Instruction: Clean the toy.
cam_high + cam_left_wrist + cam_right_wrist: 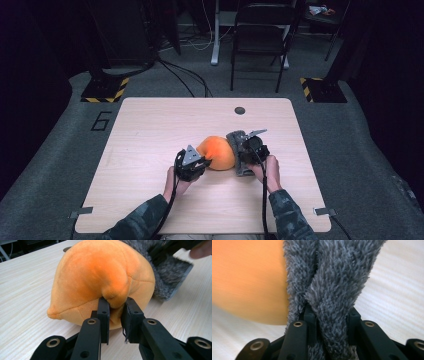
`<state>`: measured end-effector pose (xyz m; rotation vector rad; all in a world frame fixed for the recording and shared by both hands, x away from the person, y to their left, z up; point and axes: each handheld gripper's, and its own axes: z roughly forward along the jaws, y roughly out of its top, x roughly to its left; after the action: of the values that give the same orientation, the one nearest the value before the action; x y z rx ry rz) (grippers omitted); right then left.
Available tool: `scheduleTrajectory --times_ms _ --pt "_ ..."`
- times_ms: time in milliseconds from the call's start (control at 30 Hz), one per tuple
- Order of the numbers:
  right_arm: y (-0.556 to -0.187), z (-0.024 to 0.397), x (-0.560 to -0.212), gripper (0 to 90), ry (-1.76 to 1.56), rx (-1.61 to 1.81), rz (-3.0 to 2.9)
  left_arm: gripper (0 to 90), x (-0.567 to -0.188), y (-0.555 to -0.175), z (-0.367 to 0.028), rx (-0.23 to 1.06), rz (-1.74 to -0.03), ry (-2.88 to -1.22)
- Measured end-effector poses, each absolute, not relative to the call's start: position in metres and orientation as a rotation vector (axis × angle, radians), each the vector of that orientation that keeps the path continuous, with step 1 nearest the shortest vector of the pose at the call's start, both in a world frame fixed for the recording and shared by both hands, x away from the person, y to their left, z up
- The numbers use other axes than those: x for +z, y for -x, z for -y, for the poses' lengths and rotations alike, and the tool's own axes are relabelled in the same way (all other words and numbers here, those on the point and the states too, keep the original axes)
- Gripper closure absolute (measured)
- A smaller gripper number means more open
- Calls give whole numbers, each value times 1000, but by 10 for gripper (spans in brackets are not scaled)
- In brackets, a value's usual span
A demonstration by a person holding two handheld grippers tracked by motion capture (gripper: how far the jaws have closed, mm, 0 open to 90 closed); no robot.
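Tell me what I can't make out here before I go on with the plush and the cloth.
- Round orange plush toy: its underside and far side are hidden in the high view; in the right gripper view it is a blur, cut off by the left edge.
- Grey fluffy cloth: its full shape is cut off by the right gripper view's top edge; the right hand-held gripper covers part of it in the high view.
- Small dark round spot on the table: too small to identify.

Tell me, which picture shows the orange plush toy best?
The left gripper view: the orange plush toy looms large and sharp, pinched by the left gripper. The high view shows it small; the right gripper view catches a blurred orange edge.
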<state>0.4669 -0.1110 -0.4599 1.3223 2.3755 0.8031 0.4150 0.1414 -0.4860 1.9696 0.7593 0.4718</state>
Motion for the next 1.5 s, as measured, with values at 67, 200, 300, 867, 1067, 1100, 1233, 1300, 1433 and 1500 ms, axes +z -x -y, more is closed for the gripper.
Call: scheduleTrajectory --times_ms 67,200,300,867,1067,1100,1233,1300,1433,1500 --pt "-472 113 -477 701 -1375 740 -2380 769 -486 -415 -142 468 -759 -1972" --pt "-472 107 -490 701 -1389 661 -2405 769 -486 -415 -141 470 -766 -1964" --pt "-474 110 -487 703 -1394 665 -2405 768 -486 -416 -142 468 -765 -1963" --pt "-456 98 -445 710 -1278 911 -2347 609 -486 -416 -148 524 -780 -1985" --pt "-462 99 -448 709 -1247 919 -2329 389 -486 -413 -138 766 -697 -2047" --pt "-462 99 -448 710 -1246 910 -2324 371 -487 -413 -136 788 -672 -2057" --pt "-464 99 -451 710 -1254 916 -2315 473 -495 -415 -127 834 -618 -2057" --pt "-464 100 -451 710 -1259 918 -2310 588 -497 -415 -124 854 -620 -2052" --pt "-464 105 -451 709 -1292 943 -2296 733 -495 -415 -123 850 -633 -2041" --pt "-462 106 -447 709 -1302 974 -2271 762 -487 -416 -128 768 -696 -2018"
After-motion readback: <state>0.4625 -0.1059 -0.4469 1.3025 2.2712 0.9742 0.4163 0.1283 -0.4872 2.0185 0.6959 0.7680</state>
